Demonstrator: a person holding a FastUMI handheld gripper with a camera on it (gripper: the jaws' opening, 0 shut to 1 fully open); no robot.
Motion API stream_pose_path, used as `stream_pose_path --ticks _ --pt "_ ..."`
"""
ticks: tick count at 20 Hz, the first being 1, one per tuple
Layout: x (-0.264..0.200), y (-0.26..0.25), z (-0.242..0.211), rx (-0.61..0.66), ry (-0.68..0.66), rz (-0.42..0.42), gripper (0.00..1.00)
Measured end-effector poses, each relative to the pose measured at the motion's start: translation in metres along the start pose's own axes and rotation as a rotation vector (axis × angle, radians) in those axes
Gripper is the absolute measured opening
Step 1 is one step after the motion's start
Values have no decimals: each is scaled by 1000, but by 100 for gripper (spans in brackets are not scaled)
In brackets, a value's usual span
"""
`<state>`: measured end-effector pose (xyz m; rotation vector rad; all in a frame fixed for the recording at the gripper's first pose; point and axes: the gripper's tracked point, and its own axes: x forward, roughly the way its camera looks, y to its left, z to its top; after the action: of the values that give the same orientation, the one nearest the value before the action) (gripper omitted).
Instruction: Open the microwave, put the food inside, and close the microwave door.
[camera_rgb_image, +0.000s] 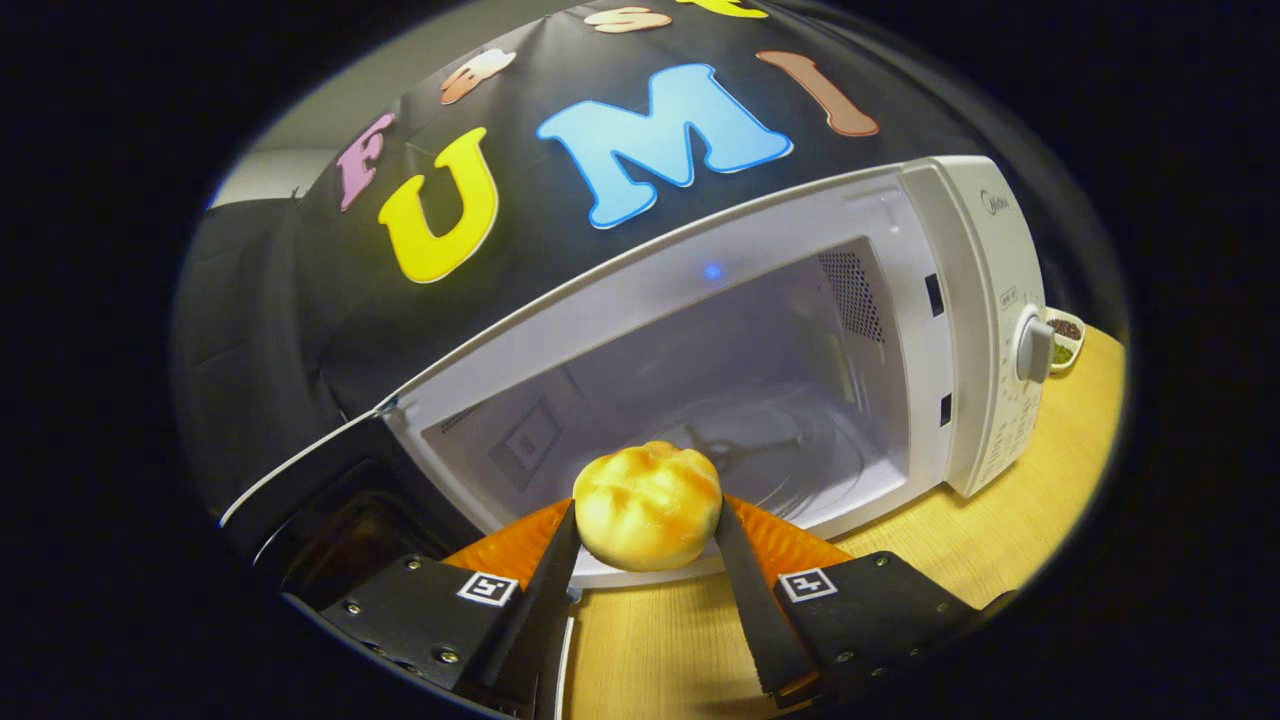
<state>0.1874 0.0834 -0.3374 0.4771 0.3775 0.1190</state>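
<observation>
You have the bun (648, 505) clamped between the fingers (548, 590): one presses its left flank, the other its right, and the gripper (646, 535) grips it near the tips, so most of the golden, browned crust shows above and ahead of them. The bun hangs just at the mouth of the microwave (960, 300), over the front lip of the cavity and not yet inside; whether its underside touches that lip you cannot tell from here. Beyond the bun lies the glass turntable (800, 450) on the cavity floor, with the pale back wall behind it and a vent grille (852, 292) high on the cavity's right wall. The door (330, 500) stands swung open to the left of the fingers, its dark window facing you. To the right of the cavity runs the control panel with its knob (1035, 349), and two latch slots sit in the frame between cavity and panel. The microwave stands on a wooden table (1000, 540), whose bare top runs under your fingers and off to the right. Past the microwave's right side, near the knob, a small dish (1064, 338) sits on the table with dark and green bits in it, too small to make out.
</observation>
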Motion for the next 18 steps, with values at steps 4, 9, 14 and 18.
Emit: stream_pose_path --ticks 4,9,14,18 --pt "33 -9 -12 23 14 -53 80" --pt "54 -15 -17 51 18 -72 83" --pt "59 -18 -15 105 27 -58 87" --pt "41 -8 -2 113 39 -14 90"
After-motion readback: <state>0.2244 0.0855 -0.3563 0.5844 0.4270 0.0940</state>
